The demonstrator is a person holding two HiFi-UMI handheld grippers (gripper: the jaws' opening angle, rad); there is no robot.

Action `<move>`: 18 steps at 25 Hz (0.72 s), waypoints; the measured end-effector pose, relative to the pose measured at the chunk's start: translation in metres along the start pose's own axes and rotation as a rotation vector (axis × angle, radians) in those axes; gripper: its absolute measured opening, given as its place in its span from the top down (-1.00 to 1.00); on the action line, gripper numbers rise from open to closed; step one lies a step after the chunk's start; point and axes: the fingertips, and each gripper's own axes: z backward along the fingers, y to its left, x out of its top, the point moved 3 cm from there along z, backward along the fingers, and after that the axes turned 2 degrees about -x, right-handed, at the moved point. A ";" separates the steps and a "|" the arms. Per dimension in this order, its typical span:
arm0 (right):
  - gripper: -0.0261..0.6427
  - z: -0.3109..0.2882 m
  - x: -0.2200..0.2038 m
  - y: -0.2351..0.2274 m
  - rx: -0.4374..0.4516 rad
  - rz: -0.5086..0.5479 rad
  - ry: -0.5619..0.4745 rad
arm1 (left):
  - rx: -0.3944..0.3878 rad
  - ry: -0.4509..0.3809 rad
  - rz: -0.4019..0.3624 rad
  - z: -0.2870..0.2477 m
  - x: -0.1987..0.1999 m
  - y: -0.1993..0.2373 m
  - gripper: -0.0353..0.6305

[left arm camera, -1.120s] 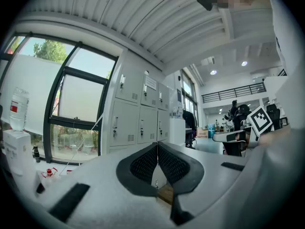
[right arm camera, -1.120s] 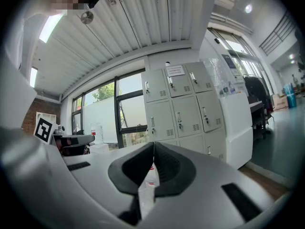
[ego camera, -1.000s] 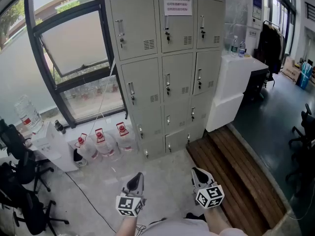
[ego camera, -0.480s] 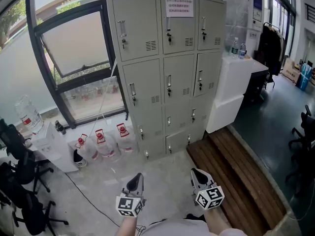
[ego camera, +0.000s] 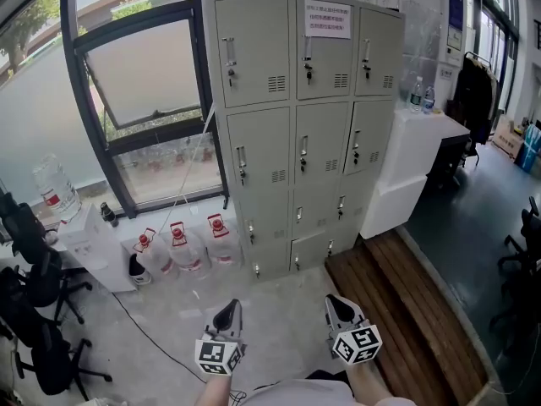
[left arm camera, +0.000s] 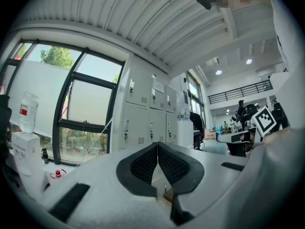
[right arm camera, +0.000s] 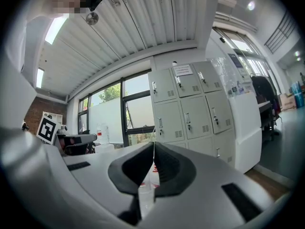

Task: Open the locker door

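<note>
The left gripper (ego camera: 229,313) and right gripper (ego camera: 337,305) sit nearest the viewer, side by side, well apart from the locker cabinet (ego camera: 304,134) and pointing toward it. Each gripper's jaws are pressed together with nothing between them. Pale floor (ego camera: 270,311) lies between the grippers and the cabinet. A wooden platform (ego camera: 397,311) runs out from the cabinet's right front. 3 red-capped water jugs (ego camera: 179,249) stand beside its lower left corner. The grey cabinet has 3 columns of doors, all closed. A paper notice (ego camera: 327,19) is on the top middle door. A white counter (ego camera: 414,163) touches its right side, and a dark-framed window (ego camera: 135,100) is on its left.
</note>
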 end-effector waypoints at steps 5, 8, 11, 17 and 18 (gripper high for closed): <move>0.88 -0.026 0.002 0.011 0.045 0.011 0.008 | 0.046 -0.007 0.002 0.004 0.003 0.019 0.86; 0.88 -0.048 0.002 0.017 0.072 0.015 0.016 | 0.075 0.003 0.003 0.002 0.001 0.034 0.86; 0.88 -0.073 -0.005 0.019 0.098 0.011 0.025 | 0.104 0.011 0.001 -0.004 -0.002 0.052 0.86; 0.88 -0.144 -0.012 0.011 0.134 -0.005 0.034 | 0.147 0.028 -0.008 -0.041 -0.006 0.097 0.86; 0.88 -0.159 -0.013 0.008 0.141 -0.007 0.036 | 0.153 0.032 -0.010 -0.052 -0.007 0.107 0.86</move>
